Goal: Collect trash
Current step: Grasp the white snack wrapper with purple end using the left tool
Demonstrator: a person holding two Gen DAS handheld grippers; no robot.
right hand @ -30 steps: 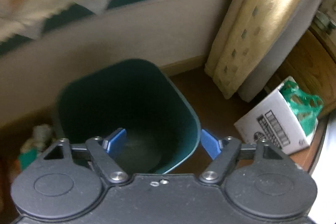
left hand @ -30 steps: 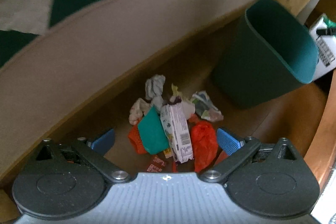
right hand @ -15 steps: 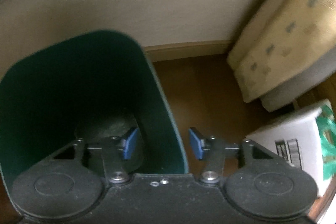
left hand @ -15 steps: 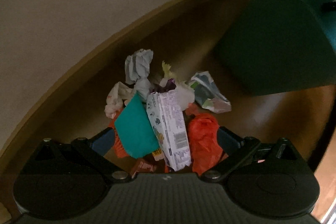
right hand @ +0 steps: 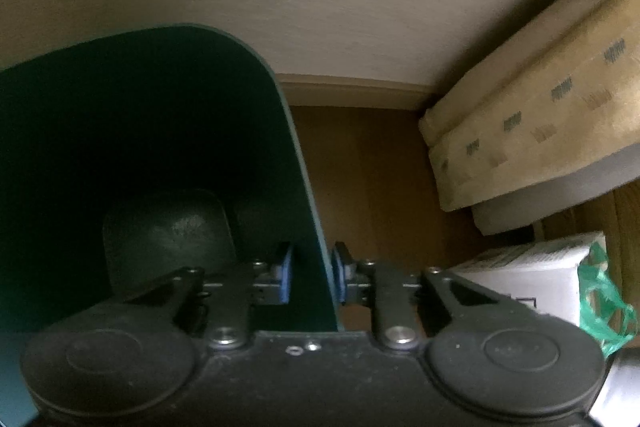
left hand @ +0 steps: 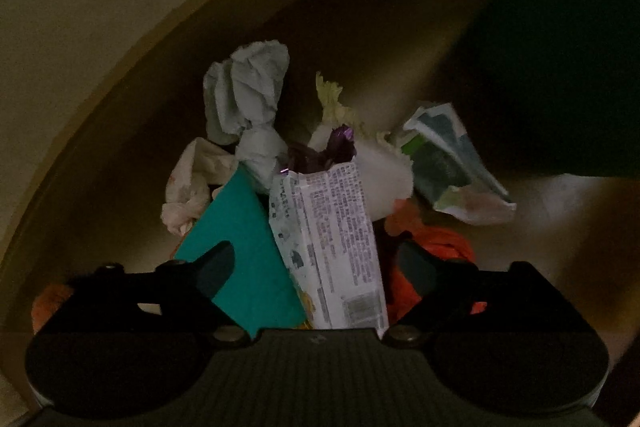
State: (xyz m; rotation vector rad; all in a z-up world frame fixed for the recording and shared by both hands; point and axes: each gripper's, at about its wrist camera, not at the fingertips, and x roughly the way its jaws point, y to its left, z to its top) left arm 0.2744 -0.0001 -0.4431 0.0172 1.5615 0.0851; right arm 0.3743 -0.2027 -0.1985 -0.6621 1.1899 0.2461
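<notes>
A trash pile lies on the wooden floor in the left wrist view: a white printed wrapper (left hand: 332, 235), a teal card (left hand: 244, 247), an orange bag (left hand: 436, 247), crumpled tissue (left hand: 248, 99) and a green-white wrapper (left hand: 448, 155). My left gripper (left hand: 316, 267) hangs straight over the pile, its jaws closing, with the teal card and white wrapper between them but not pinched. The dark green bin (right hand: 160, 131) stands to the right of the pile (left hand: 560, 47). My right gripper (right hand: 312, 277) straddles the bin's right wall, jaws closing, with a thin gap still showing at the left pad.
A pale wall with a baseboard (right hand: 352, 89) runs behind the bin and pile. A beige curtain (right hand: 540, 131) hangs at the right. Below it, a white cardboard box (right hand: 532, 267) holds a green plastic bag (right hand: 604, 307). Bare wooden floor (right hand: 372, 179) lies between bin and curtain.
The left gripper sank onto the pile, the view darkened, and its jaws narrowed. The right gripper moved from over the bin's mouth to its right wall, and its jaws closed in around it.
</notes>
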